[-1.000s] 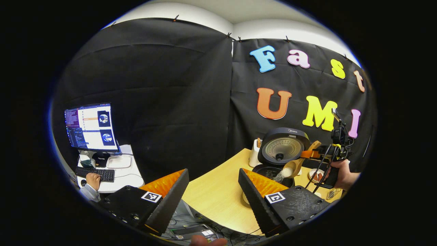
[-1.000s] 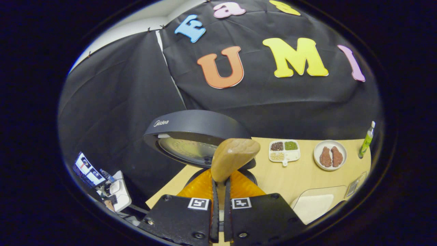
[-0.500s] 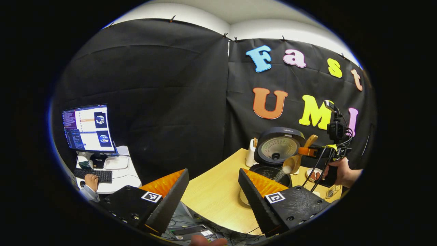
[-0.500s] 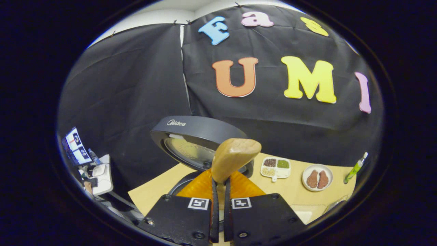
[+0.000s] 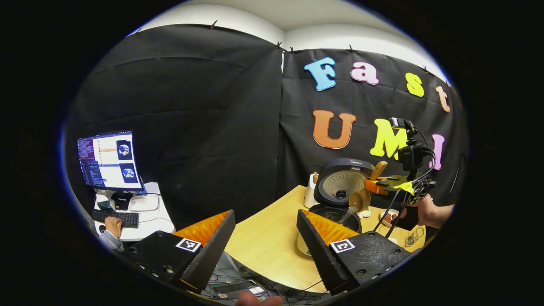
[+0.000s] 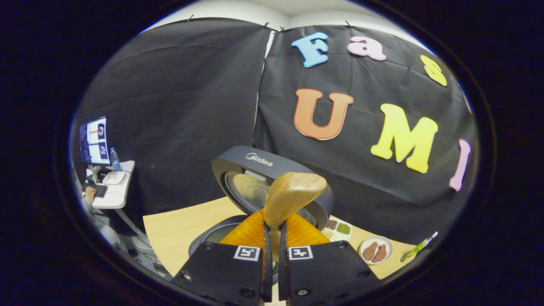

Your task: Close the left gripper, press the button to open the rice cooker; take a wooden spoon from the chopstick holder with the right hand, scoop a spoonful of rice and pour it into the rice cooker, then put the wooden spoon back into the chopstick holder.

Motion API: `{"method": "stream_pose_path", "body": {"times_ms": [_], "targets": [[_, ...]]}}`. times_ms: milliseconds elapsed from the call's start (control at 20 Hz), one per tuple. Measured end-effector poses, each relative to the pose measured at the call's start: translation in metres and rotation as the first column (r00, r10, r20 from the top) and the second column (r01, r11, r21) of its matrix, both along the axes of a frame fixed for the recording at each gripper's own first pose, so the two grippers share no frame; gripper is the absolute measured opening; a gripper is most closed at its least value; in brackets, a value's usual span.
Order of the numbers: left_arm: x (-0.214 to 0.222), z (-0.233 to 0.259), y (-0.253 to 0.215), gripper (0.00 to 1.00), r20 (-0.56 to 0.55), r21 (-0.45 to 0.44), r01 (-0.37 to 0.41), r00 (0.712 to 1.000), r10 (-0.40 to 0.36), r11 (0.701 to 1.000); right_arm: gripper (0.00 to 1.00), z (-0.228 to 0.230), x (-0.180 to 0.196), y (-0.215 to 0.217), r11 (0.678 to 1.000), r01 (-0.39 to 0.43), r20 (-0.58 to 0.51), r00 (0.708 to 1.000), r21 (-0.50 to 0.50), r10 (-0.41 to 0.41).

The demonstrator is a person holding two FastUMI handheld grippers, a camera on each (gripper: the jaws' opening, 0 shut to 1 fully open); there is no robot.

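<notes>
R gripper [image 6: 272,238], clamped on the wooden spoon [image 6: 293,195], has tipped it further vs a sec ago, rice now thinning into the open rice cooker [image 5: 340,199] just below its tips; L gripper [image 5: 265,240] idles w/ fingers apart; pour nearly done, return to chopstick holder [image 5: 311,191] next.

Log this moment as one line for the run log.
phase: pouring rice | right gripper: shut on wooden spoon, tipped over rice cooker | lid: open | left gripper: open, idle above table
</notes>
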State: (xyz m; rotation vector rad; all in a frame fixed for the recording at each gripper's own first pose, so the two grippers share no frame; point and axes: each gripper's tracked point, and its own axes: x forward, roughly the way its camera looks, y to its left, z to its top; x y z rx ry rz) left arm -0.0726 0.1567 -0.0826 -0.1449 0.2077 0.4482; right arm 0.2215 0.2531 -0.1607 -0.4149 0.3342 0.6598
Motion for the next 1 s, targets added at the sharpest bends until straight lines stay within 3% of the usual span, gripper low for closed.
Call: {"method": "stream_pose_path", "body": {"times_ms": [300,500,750,1000], "targets": [[0.001,0.001,-0.006,0.95,0.003,0.017,0.012,1.000,-0.012,1.000,0.11,0.004,-0.015,0.015,0.981,-0.121,0.108,0.984,-0.153,0.139],[0.002,0.005,-0.012,0.95,0.004,0.030,0.028,1.000,-0.028,0.999,0.11,0.006,-0.022,0.018,0.974,-0.155,0.130,0.975,-0.168,0.178],[0.004,0.005,-0.018,0.95,0.004,0.030,0.042,0.999,-0.042,0.999,0.11,0.013,-0.024,0.015,0.991,-0.120,0.075,0.989,-0.065,0.125],[0.024,0.012,-0.046,0.95,0.008,0.036,0.120,0.993,-0.121,0.992,0.11,0.029,-0.034,-0.039,0.994,-0.017,-0.048,0.999,0.111,0.022]]}}
